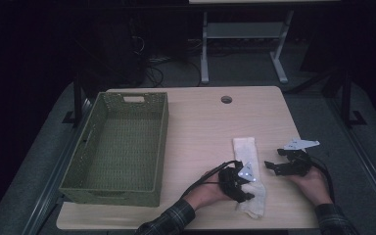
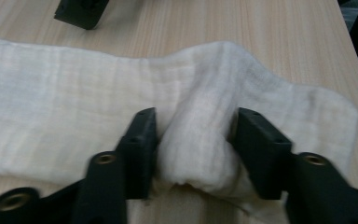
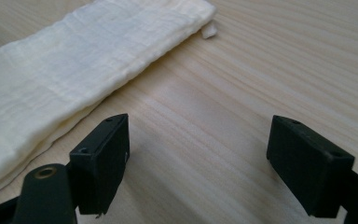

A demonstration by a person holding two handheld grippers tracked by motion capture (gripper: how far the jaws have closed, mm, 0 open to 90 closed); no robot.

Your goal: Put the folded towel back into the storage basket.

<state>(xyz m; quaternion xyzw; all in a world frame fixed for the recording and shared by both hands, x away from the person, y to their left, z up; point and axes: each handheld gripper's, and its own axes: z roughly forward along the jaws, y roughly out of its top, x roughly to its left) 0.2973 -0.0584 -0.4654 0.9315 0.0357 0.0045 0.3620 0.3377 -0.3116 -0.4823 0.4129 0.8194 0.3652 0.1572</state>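
Observation:
A long folded white cloth point(image 1: 245, 147) lies on the wooden table point(image 1: 200, 132), right of centre, running front to back. My left gripper point(image 1: 242, 188) sits on the cloth's near end. In the left gripper view its jaws pinch a raised fold of the cloth point(image 2: 74, 107), with both pads pressing into the bunched fabric; the left gripper point(image 2: 196, 140) is shut on it. My right gripper point(image 1: 274, 166) rests just right of the cloth. In the right gripper view the right gripper point(image 3: 198, 140) stands open over bare wood, with the cloth point(image 3: 51, 88) to its left.
A green woven basket point(image 1: 164, 132) stands on the left half of the table, with nothing visible inside. A round cable hole point(image 1: 226, 99) sits near the far edge. A jaw of the right gripper point(image 2: 81, 9) shows beyond the cloth in the left gripper view.

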